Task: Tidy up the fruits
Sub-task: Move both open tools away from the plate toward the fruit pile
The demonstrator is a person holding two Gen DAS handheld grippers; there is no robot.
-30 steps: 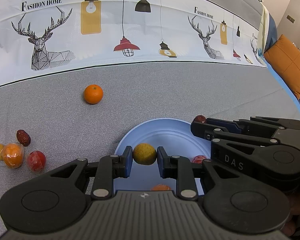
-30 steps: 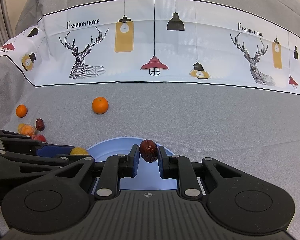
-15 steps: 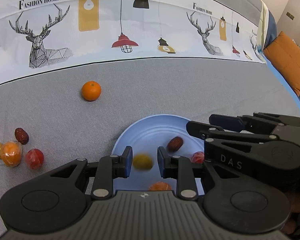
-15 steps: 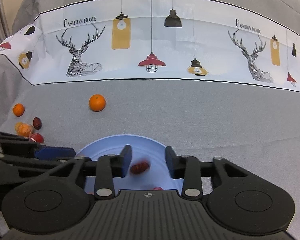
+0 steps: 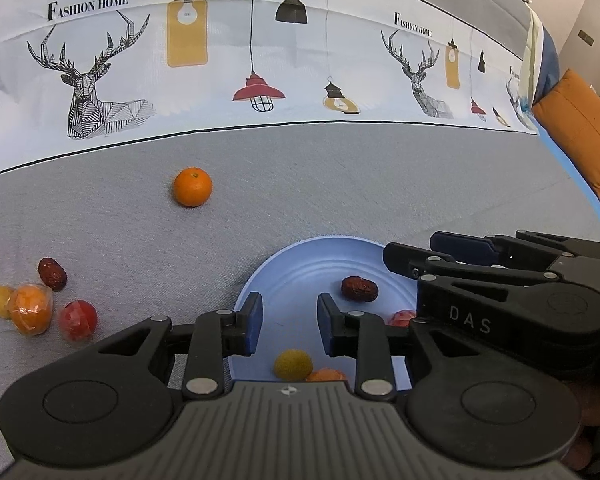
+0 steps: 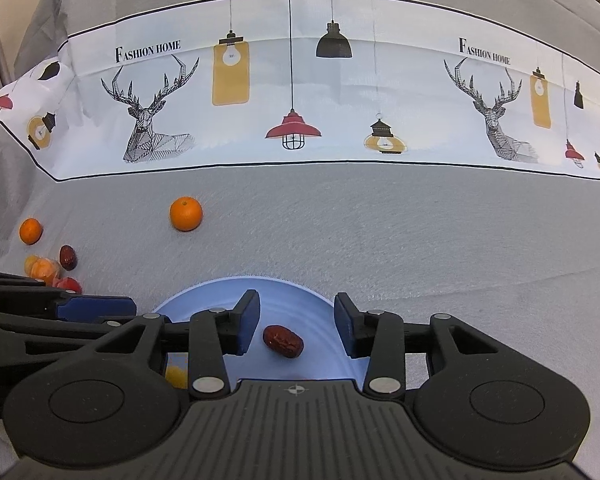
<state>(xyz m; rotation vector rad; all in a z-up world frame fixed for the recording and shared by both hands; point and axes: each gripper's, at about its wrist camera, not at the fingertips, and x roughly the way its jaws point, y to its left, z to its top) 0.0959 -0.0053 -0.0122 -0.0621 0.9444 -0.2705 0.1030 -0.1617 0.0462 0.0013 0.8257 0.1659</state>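
A light blue plate (image 5: 300, 276) lies on the grey cloth under both grippers. In the left wrist view my left gripper (image 5: 290, 324) hovers over it, jaws opening with nothing between them; a yellow fruit (image 5: 293, 364) lies on the plate just below, beside an orange fruit (image 5: 326, 375). My right gripper (image 6: 296, 320) is open above the plate (image 6: 292, 296), and a dark red date (image 6: 283, 341) rests on the plate beneath its fingers. That date (image 5: 359, 289) and a red fruit (image 5: 402, 317) also show in the left wrist view, next to the right gripper (image 5: 410, 246).
A loose orange (image 5: 193, 187) sits farther back on the cloth. At the left lie a date (image 5: 52, 273), a wrapped orange fruit (image 5: 30, 309), a red fruit (image 5: 78, 320) and a small yellow one (image 5: 1, 299). An orange cushion (image 5: 580, 136) is at the far right.
My left gripper let go of the yellow fruit, which dropped onto the plate. My right gripper opened and released the date, which now lies on the plate.
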